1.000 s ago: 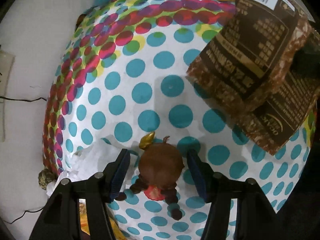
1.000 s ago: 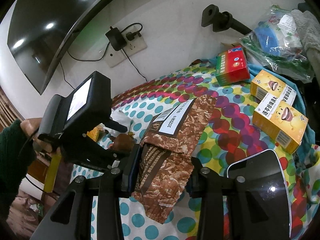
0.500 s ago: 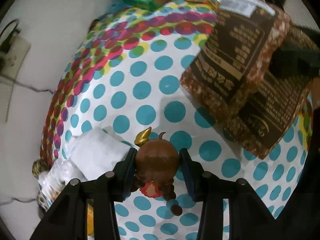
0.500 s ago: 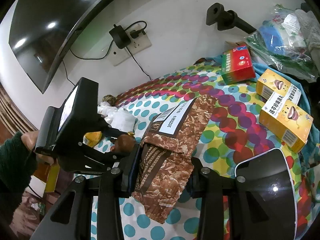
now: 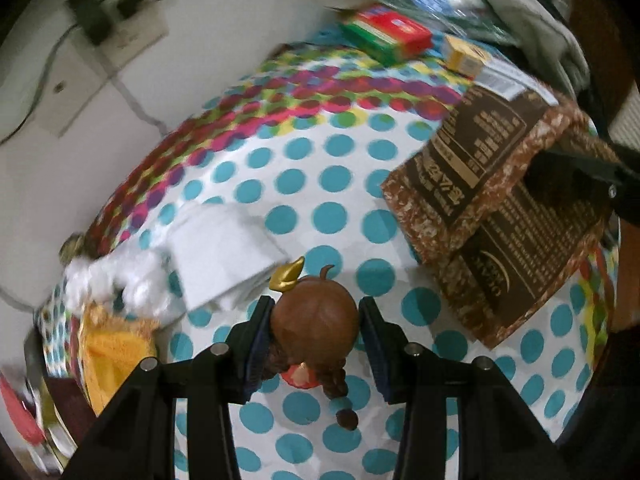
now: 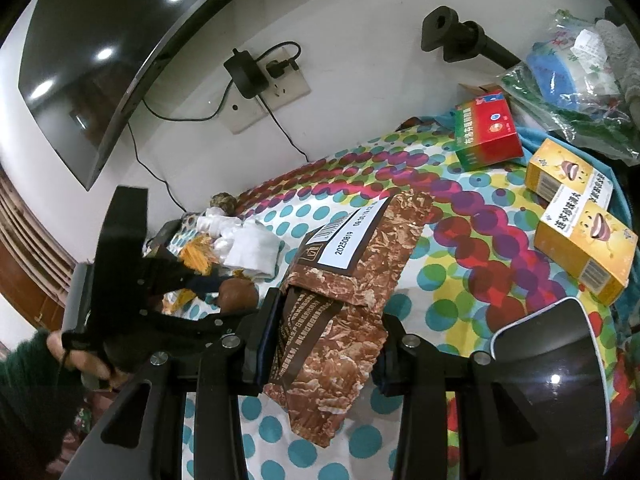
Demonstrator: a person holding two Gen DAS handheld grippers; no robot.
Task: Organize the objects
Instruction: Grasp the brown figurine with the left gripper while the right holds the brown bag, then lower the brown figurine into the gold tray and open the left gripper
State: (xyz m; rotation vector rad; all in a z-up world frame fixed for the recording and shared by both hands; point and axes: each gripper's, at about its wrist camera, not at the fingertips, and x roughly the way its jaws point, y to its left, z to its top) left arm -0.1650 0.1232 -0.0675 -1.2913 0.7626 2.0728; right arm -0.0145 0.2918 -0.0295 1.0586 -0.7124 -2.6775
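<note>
My left gripper [image 5: 316,322] is shut on a small figurine [image 5: 314,326] with a round brown head, a gold ornament and braids, holding it just above the dotted cloth [image 5: 304,184]. The figurine also shows in the right wrist view [image 6: 238,294], between the left gripper's fingers [image 6: 208,280]. My right gripper [image 6: 324,340] is shut on a brown snack packet [image 6: 340,312] with a white date label, which lies over the cloth. That packet sits at the right of the left wrist view [image 5: 508,208].
White folded tissue [image 5: 224,252] and an orange item [image 5: 112,348] lie left of the figurine. A red-green box [image 6: 486,132], two yellow boxes [image 6: 580,236] and a phone [image 6: 556,356] lie to the right. A wall socket [image 6: 272,96] and plastic bags [image 6: 568,80] stand behind.
My left gripper closed on the figurine and lifted and tilted up, bringing the wall and socket into view. The right gripper kept its hold on the packet and barely moved.
</note>
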